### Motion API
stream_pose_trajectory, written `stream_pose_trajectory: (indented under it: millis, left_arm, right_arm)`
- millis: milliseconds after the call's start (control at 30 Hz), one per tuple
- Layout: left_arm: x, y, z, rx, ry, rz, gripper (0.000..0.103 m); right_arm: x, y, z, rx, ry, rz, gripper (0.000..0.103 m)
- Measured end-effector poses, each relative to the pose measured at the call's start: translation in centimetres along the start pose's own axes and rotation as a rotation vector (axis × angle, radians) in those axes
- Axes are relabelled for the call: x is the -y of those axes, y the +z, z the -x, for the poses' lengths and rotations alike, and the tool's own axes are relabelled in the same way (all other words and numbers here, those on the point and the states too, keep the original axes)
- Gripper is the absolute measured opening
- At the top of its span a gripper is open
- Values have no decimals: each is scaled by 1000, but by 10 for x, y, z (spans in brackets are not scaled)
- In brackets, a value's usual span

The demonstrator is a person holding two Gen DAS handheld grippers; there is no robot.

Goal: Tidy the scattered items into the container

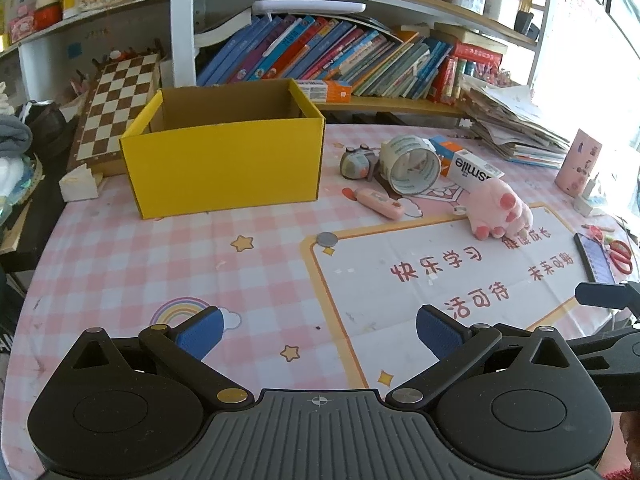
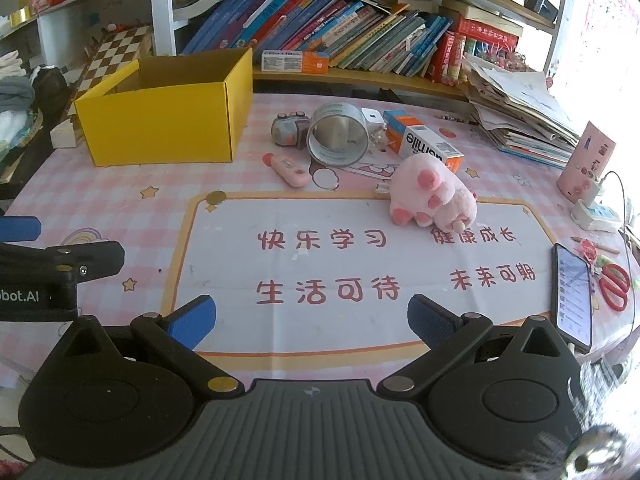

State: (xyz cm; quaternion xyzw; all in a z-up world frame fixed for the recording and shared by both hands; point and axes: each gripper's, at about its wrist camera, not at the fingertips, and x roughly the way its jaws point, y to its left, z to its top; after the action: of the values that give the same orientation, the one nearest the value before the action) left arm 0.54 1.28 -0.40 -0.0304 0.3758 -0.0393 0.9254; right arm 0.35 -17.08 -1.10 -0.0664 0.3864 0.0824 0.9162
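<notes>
An open yellow cardboard box [image 1: 224, 164] [image 2: 160, 128] stands at the back left of the table. To its right lie a toy camera [image 1: 356, 162] [image 2: 289, 130], a big tape roll [image 1: 412, 166] [image 2: 338, 136], a white-and-orange box [image 1: 470, 168] [image 2: 426, 142], a pink stick-shaped item [image 1: 380, 202] [image 2: 289, 170], a pink plush paw [image 1: 500, 208] [image 2: 434, 196] and a coin [image 1: 327, 239] [image 2: 216, 197]. My left gripper [image 1: 318, 332] is open and empty over the near table. My right gripper [image 2: 312, 320] is open and empty over the mat.
A phone [image 2: 572, 296] and red scissors [image 2: 614, 286] lie at the right edge. A paper stack [image 2: 520, 116] and a pink tube [image 2: 588, 160] stand at the back right. A bookshelf [image 2: 340, 36] and chessboard [image 1: 116, 112] stand behind.
</notes>
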Motion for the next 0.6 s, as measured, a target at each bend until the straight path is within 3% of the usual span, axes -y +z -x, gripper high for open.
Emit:
stream_pose_trajectory:
  millis: [600]
  left_arm:
    - [4,-1,-4,2,-48,-5,103]
  right_arm:
    - [2,-5,-4,-26,48,-1,103]
